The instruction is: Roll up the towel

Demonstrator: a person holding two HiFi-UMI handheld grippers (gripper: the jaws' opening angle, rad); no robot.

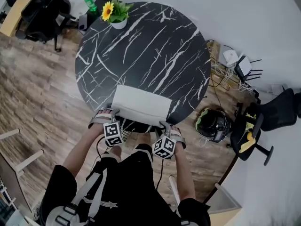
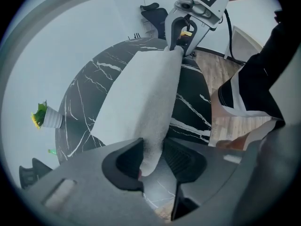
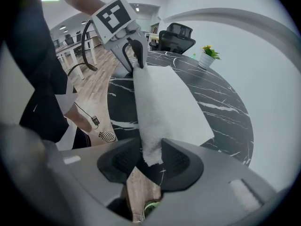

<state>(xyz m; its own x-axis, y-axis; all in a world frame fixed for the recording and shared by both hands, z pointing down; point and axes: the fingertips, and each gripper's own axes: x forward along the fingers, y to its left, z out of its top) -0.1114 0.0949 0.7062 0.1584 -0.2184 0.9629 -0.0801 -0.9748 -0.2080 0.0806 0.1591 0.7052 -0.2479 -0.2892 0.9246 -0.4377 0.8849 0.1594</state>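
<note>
A white towel (image 1: 141,105) lies flat on the near part of the round black marble table (image 1: 146,46), its near edge at the table's rim. My left gripper (image 1: 111,113) points steeply down at the towel's near left corner. In the left gripper view the towel (image 2: 141,93) runs as a raised ridge into my left gripper (image 2: 153,157), pinched between both pads. My right gripper (image 1: 165,125) is at the near right corner. The right gripper view shows the towel (image 3: 164,107) edge clamped in my right gripper (image 3: 151,157).
A potted sunflower (image 1: 115,14) stands at the table's far left edge, with a green bottle (image 1: 90,3) behind it. On the floor to the right lie a helmet (image 1: 212,124) and tangled cables (image 1: 225,74). Black office chairs stand at far left and right.
</note>
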